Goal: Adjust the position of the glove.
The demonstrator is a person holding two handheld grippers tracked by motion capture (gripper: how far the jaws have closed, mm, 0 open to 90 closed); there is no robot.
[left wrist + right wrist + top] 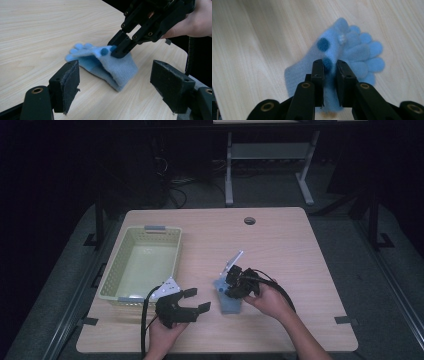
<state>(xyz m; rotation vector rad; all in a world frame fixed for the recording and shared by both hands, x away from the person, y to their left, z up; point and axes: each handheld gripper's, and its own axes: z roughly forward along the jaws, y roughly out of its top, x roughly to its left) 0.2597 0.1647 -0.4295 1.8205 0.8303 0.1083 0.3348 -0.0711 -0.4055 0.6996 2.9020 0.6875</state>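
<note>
Pinching a fold of the light blue glove [332, 57], the right gripper [329, 67] has its fingers clenched on the fabric near the dark blue dots; the pinched ridge stands up off the tabletop [280, 240] while the rest of the glove lies flat, toward the front of the tabletop and right of middle. In the high view the glove [229, 302] sits just under the right gripper [235, 287]. Left gripper [192, 301] hovers near, fingers released and wide apart, pointed at the glove, not touching it. In the left gripper view the open fingers [66, 82] frame the glove [117, 70] from the cuff side. A green basket [112, 285] sits well apart at the left edge, likely the drop spot.

Risks, as I judge them: the grip is only on a thin fold, so a quick lift could let the soft fleece slip out. If the pinch catches one layer only, the glove may unfold and dangle, dragging on the tabletop. Bringing the left gripper in too fast could bump the right gripper or push the glove away sideways.
</note>
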